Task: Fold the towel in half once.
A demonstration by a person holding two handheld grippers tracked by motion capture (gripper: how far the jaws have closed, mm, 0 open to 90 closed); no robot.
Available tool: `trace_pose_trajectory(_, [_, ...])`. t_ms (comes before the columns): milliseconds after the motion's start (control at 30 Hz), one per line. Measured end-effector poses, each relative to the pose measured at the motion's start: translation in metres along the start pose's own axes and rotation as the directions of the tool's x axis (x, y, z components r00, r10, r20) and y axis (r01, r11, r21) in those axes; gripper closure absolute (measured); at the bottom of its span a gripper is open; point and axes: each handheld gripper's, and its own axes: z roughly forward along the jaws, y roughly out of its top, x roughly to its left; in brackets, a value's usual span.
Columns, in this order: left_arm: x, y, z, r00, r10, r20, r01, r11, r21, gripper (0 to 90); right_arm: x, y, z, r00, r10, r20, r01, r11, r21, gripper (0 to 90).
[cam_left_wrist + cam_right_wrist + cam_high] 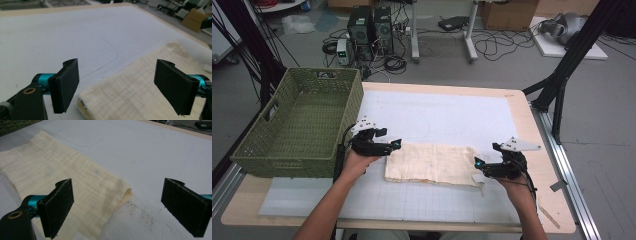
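The folded cream cloth [432, 164] lies on the bench just right of the green basket [297, 122]. The left gripper [396, 144] and the right gripper [479, 164] are both released, one at each cloth end. Pinch both corners together, every layer.

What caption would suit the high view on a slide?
Two hand-held grippers, left and right, open at opposite ends of a folded cream cloth.

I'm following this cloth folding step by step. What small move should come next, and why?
Probably lower both grippers onto the folded cream woven cloth and close on its ends. The left gripper and right gripper sit open at opposite short ends, the cloth lying flat on the white mat, ungripped.
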Motion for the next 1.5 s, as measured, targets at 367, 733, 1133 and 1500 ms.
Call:
trace_pose_trajectory(367, [0.011, -0.007, 0.015, 0.9985, -0.031, -0.046, 0.035, 0.9967, 0.073, 23.8, -0.016, 0.018, 0.04, 0.9983, 0.011, -0.057, -0.004, 0.994, 0.107, 10.3])
trace_pose_trajectory(733, [0.018, -0.014, 0.024, 0.9933, -0.013, -0.115, 0.032, 0.986, 0.163, 29.2, -0.025, 0.011, 0.06, 0.9989, 0.043, -0.021, -0.039, 0.986, 0.164, 10.3])
trace_pose_trajectory(1133, [0.013, -0.017, 0.029, 0.9873, 0.116, -0.108, -0.091, 0.9724, 0.215, 62.0, -0.026, 0.009, 0.075, 0.9999, 0.009, -0.01, -0.007, 0.979, 0.206, 44.9])
trace_pose_trajectory(1500, [0.01, -0.018, 0.029, 0.9877, 0.141, -0.068, -0.123, 0.9689, 0.214, 83.6, -0.026, 0.005, 0.079, 0.9996, -0.006, -0.029, 0.013, 0.968, 0.251, 58.4])
